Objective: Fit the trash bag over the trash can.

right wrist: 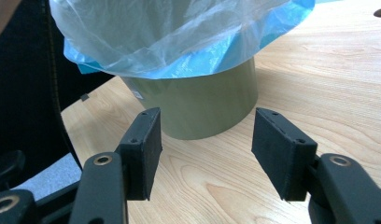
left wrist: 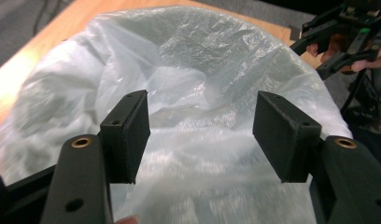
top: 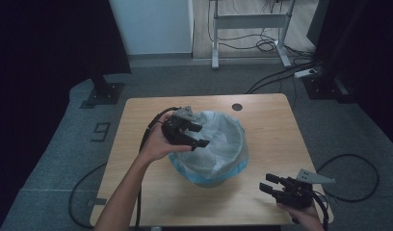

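Cables (top: 269,45) trail across the grey floor beyond the worktop (top: 271,130), near a white desk frame (top: 250,21); a dark stand base (top: 105,94) sits at the far left, and a "9" (top: 102,131) is marked on the floor just left of the worktop. We see a small dark round hole (top: 237,107) near the worktop's far edge. Nothing lies between either tool and the bin.

We note the bin (right wrist: 202,107) standing upright near the middle of the worktop: olive-green wall, lined with a translucent, crinkled bag (top: 223,139) whose blue edge (right wrist: 216,63) folds over the rim. A small pale label (right wrist: 138,94) on the wall is too small to read.

Left tool (top: 198,135) hangs over the bin's left rim, jaws apart with nothing clamped; in the left gripper view the bag lies beyond its pads (left wrist: 128,135). Right tool (top: 267,183) sits at the near right of the worktop, well apart from the bin, jaws apart and empty.
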